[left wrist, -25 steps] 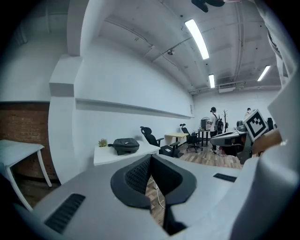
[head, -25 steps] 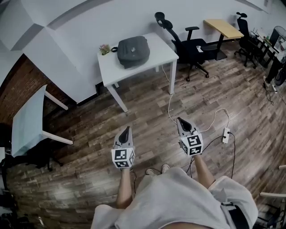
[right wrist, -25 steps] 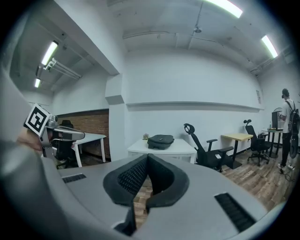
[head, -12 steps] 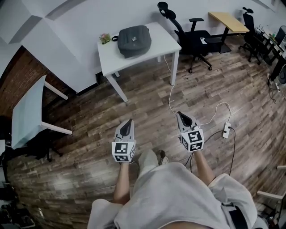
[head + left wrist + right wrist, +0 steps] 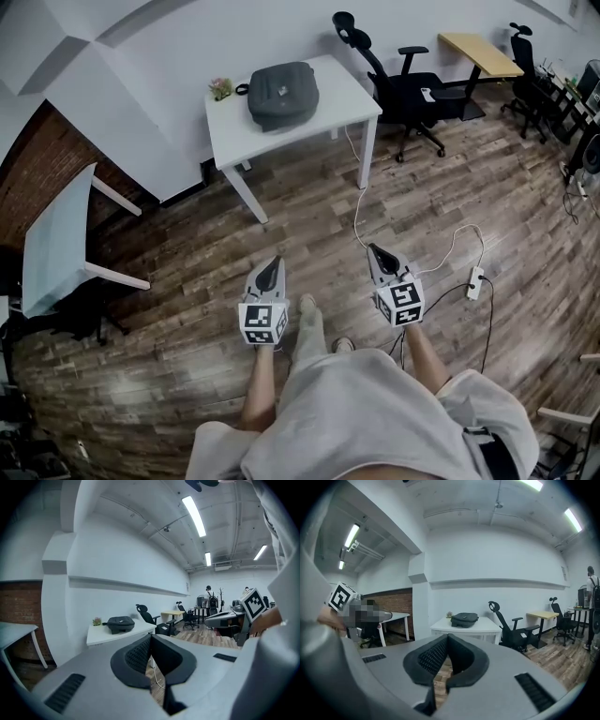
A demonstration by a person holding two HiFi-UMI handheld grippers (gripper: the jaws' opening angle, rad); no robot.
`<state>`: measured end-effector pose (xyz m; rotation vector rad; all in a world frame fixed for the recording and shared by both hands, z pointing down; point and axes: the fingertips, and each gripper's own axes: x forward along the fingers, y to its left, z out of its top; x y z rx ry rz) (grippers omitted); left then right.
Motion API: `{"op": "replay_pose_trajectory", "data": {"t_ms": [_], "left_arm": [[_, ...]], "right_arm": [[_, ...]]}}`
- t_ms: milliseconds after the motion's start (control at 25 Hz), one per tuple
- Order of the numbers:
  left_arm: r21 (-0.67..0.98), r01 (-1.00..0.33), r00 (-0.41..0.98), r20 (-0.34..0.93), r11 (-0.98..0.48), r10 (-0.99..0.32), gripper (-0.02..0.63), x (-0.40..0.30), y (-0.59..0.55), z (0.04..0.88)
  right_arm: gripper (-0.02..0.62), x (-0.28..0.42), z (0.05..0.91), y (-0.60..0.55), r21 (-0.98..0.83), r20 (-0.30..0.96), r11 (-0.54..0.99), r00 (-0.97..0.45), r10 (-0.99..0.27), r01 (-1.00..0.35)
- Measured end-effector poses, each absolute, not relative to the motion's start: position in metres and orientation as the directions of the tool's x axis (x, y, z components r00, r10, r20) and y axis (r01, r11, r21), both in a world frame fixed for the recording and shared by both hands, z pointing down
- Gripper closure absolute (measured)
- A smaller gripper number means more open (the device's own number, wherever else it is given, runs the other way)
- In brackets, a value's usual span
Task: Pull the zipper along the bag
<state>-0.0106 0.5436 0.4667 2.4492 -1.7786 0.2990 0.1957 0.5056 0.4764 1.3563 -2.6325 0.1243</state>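
A dark grey bag (image 5: 281, 92) lies flat on a white table (image 5: 309, 120) against the far wall, with a small potted plant (image 5: 221, 88) at its left. The bag (image 5: 120, 623) also shows small in the left gripper view, and the bag (image 5: 464, 618) in the right gripper view. Both grippers are held out in front of the person, several steps short of the table. My left gripper (image 5: 271, 271) is shut and empty. My right gripper (image 5: 377, 255) is shut and empty too. The bag's zipper is too small to make out.
A black office chair (image 5: 394, 94) stands right of the table, a wooden desk (image 5: 480, 54) behind it. A white cable (image 5: 359, 216) runs from the table across the wooden floor to a power strip (image 5: 473, 281). Another white table (image 5: 58, 246) stands at the left by the brick wall.
The person has stepped forward: the table and bag sit a little closer and shifted right in the head view. One foot now shows between the grippers. Both grippers stay shut.
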Motion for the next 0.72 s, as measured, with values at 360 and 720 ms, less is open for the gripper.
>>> {"op": "replay_pose_trajectory", "data": {"t_ms": [360,720], "left_arm": [[-0.011,-0.951,0.301,0.203,-0.310,-0.932,0.580,-0.040,0.459,0.474],[0.019,-0.926,0.373,0.204,-0.377,-0.905,0.580,-0.071,0.320,0.481]], "right_arm": [[0.581,0.167,0.480,0.429,0.027,0.202,0.588,-0.572,-0.795,-0.808],[0.581,0.117,0.479,0.303,0.052,0.229,0.577,-0.552,-0.802,-0.815]]}}
